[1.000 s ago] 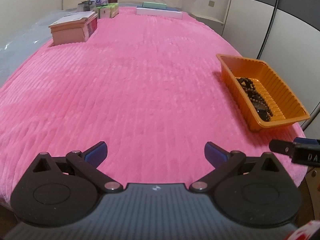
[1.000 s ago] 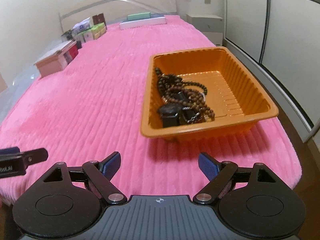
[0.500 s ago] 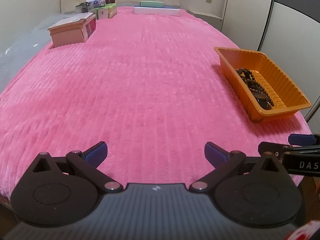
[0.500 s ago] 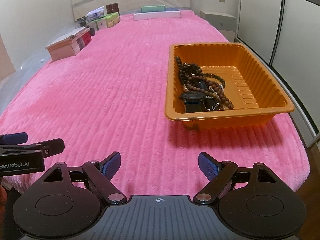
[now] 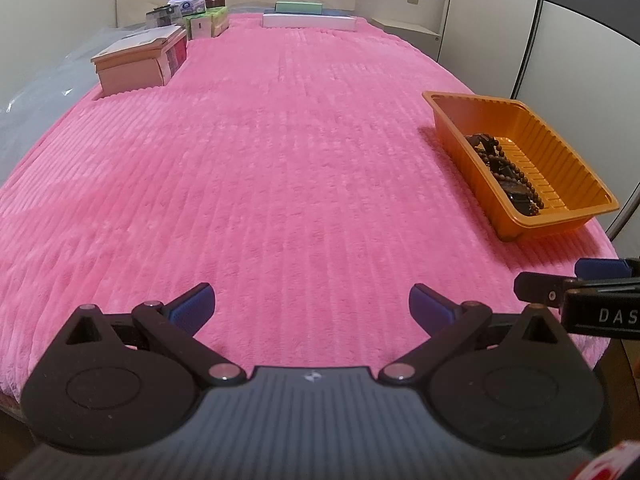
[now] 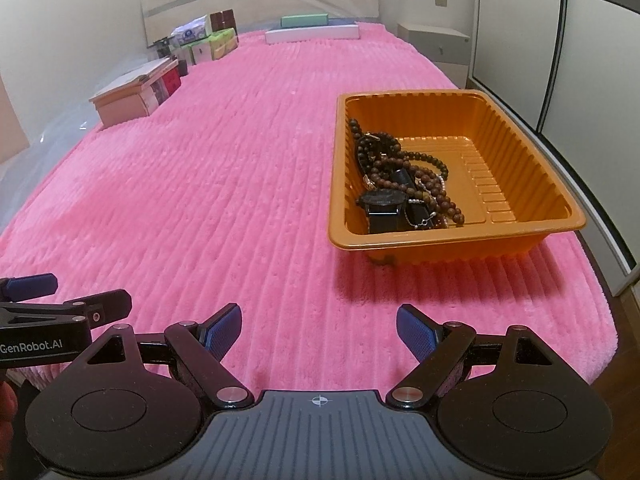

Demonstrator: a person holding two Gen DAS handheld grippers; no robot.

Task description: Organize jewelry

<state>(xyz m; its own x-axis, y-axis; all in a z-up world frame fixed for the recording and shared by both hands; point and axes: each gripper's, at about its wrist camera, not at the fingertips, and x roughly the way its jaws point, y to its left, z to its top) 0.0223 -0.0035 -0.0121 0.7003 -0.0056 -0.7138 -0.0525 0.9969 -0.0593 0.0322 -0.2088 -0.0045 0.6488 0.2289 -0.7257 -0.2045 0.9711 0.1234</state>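
Note:
An orange plastic tray (image 6: 524, 232) sits on the pink bedspread near the bed's right edge. It holds a tangle of brown bead strings (image 6: 400, 168) and a black wristwatch (image 6: 382, 202). In the left wrist view the same tray (image 5: 444, 116) lies far right, with the beads (image 5: 504, 168) inside. My right gripper (image 6: 319, 330) hovers open over the bedspread, short of the tray, nothing between its blue pads. My left gripper (image 5: 312, 304) is open too, over bare bedspread left of the tray. Each gripper's side shows at the edge of the other's view.
A pink-beige box (image 5: 136, 64) stands at the bed's far left. Several small boxes (image 5: 200, 20) and a flat white box (image 5: 308, 21) with a green one on top line the far end. Wardrobe doors (image 6: 560, 40) stand beyond the bed's right edge.
In the right wrist view the tray shifted to the right of the frame and the left gripper came further into sight. The tray's contents have not moved. Both grippers stayed open.

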